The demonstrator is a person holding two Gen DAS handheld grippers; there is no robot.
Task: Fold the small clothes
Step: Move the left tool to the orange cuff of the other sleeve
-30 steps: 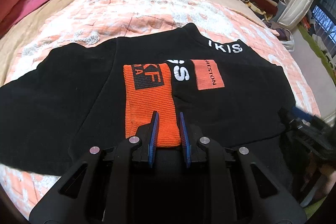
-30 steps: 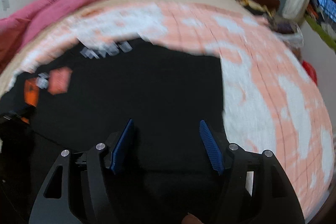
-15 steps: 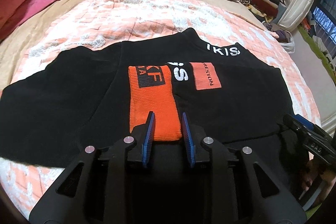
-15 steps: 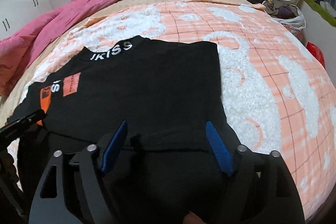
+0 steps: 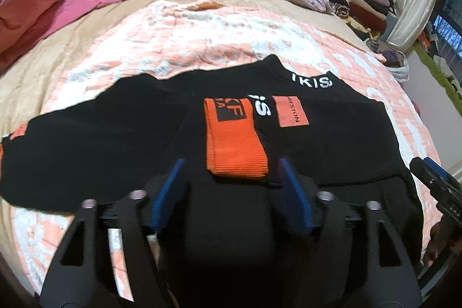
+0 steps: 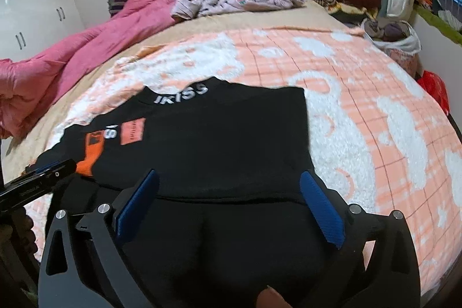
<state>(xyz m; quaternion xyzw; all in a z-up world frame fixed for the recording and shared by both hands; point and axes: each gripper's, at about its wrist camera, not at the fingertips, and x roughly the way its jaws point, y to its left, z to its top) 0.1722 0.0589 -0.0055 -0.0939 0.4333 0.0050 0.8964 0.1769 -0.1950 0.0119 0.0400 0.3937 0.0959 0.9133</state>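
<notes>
Left gripper [image 5: 231, 178] opened (hem seemingly hidden).

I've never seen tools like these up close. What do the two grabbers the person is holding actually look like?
Both are alike. The left gripper and right gripper each have a black angular plastic frame with cut-out slots and round silver screw heads. Each carries two flat blue fingers with a ribbed surface. Seen from the side, the left gripper's black body bears small white lettering, too blurred to read.
</notes>
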